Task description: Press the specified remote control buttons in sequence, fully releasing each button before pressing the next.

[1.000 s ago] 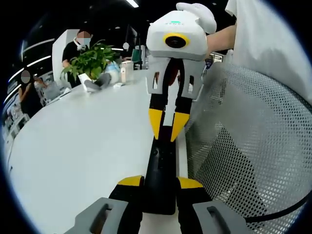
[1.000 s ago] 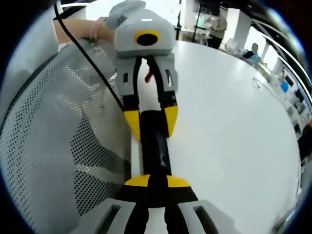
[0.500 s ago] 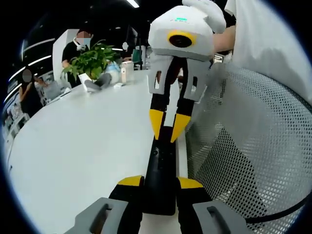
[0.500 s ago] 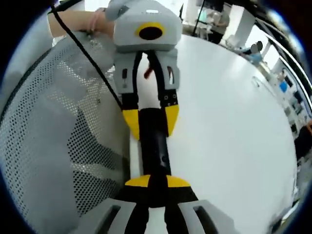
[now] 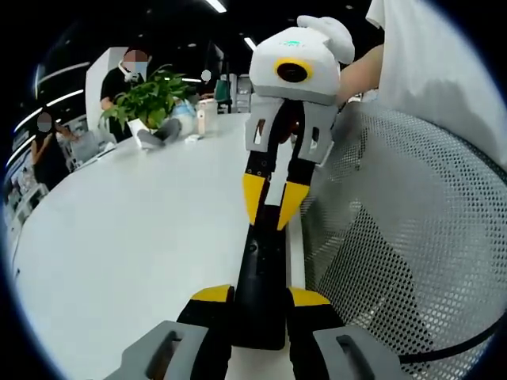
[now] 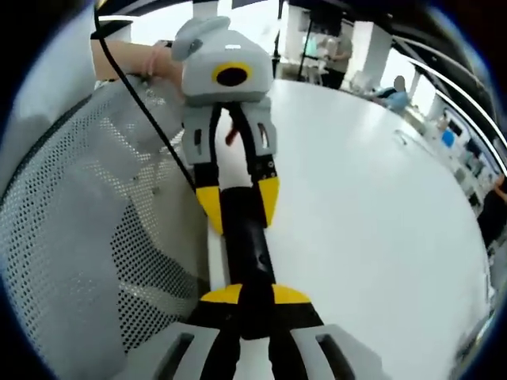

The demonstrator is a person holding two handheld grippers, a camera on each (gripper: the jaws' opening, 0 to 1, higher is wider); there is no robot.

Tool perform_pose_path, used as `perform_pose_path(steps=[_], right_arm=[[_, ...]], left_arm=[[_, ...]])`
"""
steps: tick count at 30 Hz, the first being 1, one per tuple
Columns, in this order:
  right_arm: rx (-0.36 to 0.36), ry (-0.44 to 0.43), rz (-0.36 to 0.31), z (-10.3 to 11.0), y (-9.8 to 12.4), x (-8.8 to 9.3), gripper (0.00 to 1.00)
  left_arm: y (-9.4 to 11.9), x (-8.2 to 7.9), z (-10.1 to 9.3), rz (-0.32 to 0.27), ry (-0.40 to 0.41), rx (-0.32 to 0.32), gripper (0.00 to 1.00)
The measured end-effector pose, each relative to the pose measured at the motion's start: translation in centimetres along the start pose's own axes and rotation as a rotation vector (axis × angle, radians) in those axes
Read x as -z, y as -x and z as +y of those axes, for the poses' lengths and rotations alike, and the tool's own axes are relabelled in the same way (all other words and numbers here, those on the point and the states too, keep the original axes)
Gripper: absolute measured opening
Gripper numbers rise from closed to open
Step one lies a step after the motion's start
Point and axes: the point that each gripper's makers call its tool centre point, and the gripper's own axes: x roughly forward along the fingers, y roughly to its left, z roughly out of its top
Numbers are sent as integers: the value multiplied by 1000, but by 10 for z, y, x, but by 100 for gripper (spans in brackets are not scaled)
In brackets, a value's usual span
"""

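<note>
1. Two tongs work one remote at the tabletop edge: our left tongs are clamped on its near end.
2. Our right tongs, nearly together, hover above its far end beside a mesh chair.

One remote control, two tongs, one potted plant, one mesh chair

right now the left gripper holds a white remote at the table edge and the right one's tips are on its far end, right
Not quite: the remote is black, as the left gripper view shows. The left gripper is shut on its near end at the table edge, with the right gripper at its far end.
</note>
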Motion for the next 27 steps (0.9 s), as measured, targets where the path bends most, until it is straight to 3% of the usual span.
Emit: perform_pose_path(steps=[10,17,20,27], right_arm=[[-31,51,47,3,-3,-2,5],[-78,83,209,3,-6,0,5],[-90,83,229,2,-8,0,5],[-98,55,209,1,-5,2,5]], left_arm=[[0,0,0,3,-6,0,25],[0,0,0,3,-7,0,25],[0,0,-1,3,-8,2,25],[0,0,0,2,-9,4,25]])
